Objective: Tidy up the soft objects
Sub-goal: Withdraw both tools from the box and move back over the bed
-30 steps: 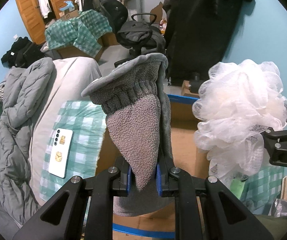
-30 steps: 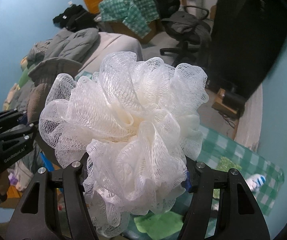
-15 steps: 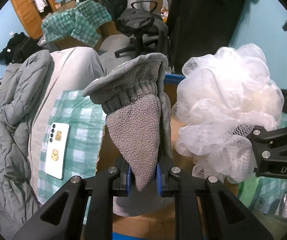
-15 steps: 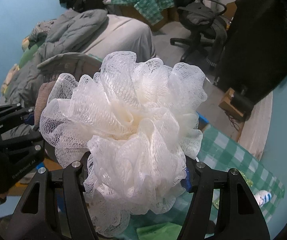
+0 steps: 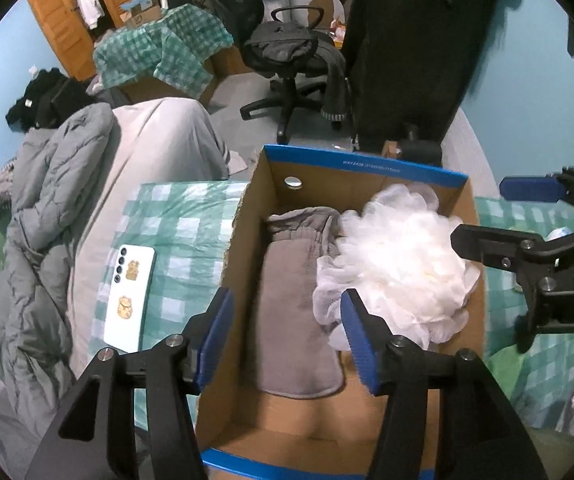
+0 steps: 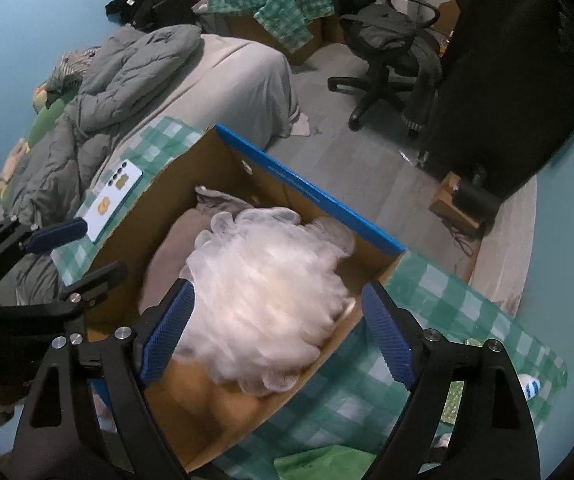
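Both tools hang over an open cardboard box [image 5: 359, 176] with their blue-padded jaws apart and nothing pressed between them. Jaws of the left tool [image 5: 285, 334] have just been opening, and the grey glove [image 5: 295, 300] lies below them on the floor of the box, its ribbed cuff toward the far wall and away from the tool. Jaws of the right tool [image 6: 275, 332] have also just been opening; the white mesh bath pouf [image 6: 263, 292] sits beneath and between its pads inside the box, blurred in the right wrist view, with neither pad pressing on it. Seen from the left tool, the pouf [image 5: 399, 268] rests just to the right of the glove, touching its edge and filling the box's right side, and the right tool [image 5: 527, 236] reaches in from the right edge above the box's rim. From the right tool, the left tool [image 6: 67, 256] stands at the left beside the box's left wall. Left of the left tool, a white phone [image 5: 129, 298] lies face down on a green checked cloth [image 5: 183, 236] on the bed, just beside the box. Beyond it, a grey quilted jacket [image 5: 47, 216] is heaped along the bed.
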The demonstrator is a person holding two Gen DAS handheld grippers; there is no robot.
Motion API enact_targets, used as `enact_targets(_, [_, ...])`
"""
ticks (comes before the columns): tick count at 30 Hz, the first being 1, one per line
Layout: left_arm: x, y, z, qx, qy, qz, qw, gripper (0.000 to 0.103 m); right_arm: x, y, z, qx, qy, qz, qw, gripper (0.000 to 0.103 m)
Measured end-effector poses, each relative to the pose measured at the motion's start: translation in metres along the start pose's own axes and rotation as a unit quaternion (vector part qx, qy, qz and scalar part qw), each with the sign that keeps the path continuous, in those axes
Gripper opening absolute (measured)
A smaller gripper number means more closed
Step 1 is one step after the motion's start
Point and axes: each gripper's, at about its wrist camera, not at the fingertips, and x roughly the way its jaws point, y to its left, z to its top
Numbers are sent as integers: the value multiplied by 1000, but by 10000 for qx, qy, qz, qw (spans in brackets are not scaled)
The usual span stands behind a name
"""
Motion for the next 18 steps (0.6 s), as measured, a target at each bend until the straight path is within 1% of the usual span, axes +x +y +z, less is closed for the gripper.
enact_targets(5, [-11,-3,1,-63,-76,-47,9999,57,-9,-8,-2,75,-23,-36,10000,86])
enact_targets(7, [-15,-5,0,-82,-76,-70,9999,59,-12,-10,-4,130,-35,-36,9999,86])
enact_targets(10, [-21,-11,0,-88,-53,-81,9999,60,-21,-15,-8,222,-113,-13,9997,86])
enact_targets(15, [-27,-21,-4,-103,-48,-241,9996,60,-35,-28,-18,395,-176,-69,9990,86])
enact_targets(18, [-30,-33,-5,-8,-12,-311,9995,60,-44,-39,-27,546,-186,-123,9983,86])
